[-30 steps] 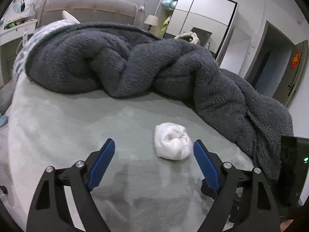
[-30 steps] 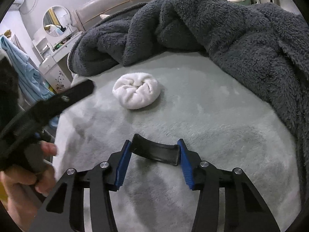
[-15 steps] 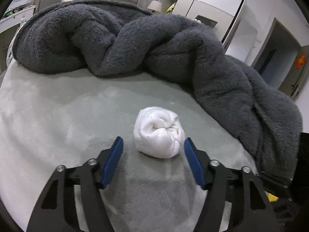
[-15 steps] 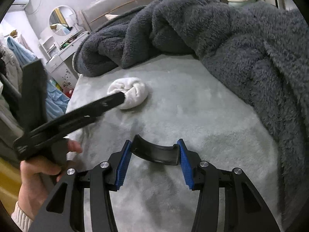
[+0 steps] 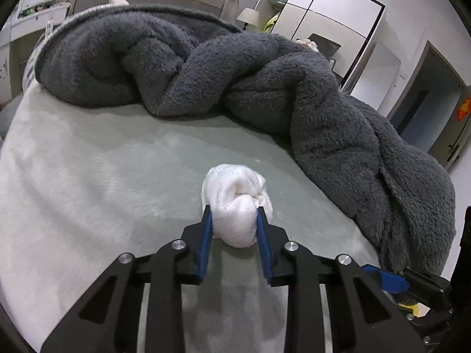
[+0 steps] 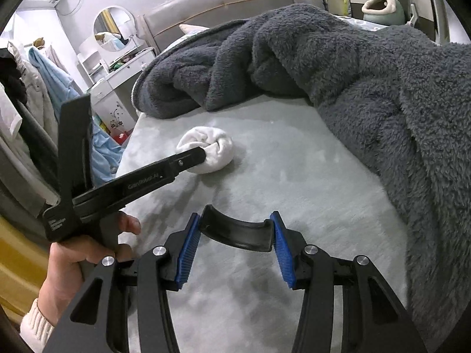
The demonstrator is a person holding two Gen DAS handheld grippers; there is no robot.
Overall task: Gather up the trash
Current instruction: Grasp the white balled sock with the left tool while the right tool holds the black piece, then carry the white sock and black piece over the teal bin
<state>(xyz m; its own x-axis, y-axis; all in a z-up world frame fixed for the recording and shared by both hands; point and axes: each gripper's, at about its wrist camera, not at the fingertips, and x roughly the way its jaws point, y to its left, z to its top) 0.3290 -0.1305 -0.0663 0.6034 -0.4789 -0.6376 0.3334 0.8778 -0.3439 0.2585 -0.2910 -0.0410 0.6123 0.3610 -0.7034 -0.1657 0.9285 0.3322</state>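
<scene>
A white crumpled wad lies on the pale green bed sheet. My left gripper has it between its blue pads. The jaws are closing, and both pads press into its sides and pinch it. In the right wrist view the same wad shows with the left gripper's black finger against it, held by a person's hand. My right gripper hovers above the sheet nearer the camera, shut on a black curved plastic piece.
A bulky dark grey fleece blanket is heaped across the far and right side of the bed. A white dresser with a round mirror and hanging clothes stand left of the bed. A wardrobe and a door are behind.
The left gripper moved forward around the white wad and its jaws narrowed from wide apart until the pads squeeze it. The right gripper rose slightly, still gripping the black piece.
</scene>
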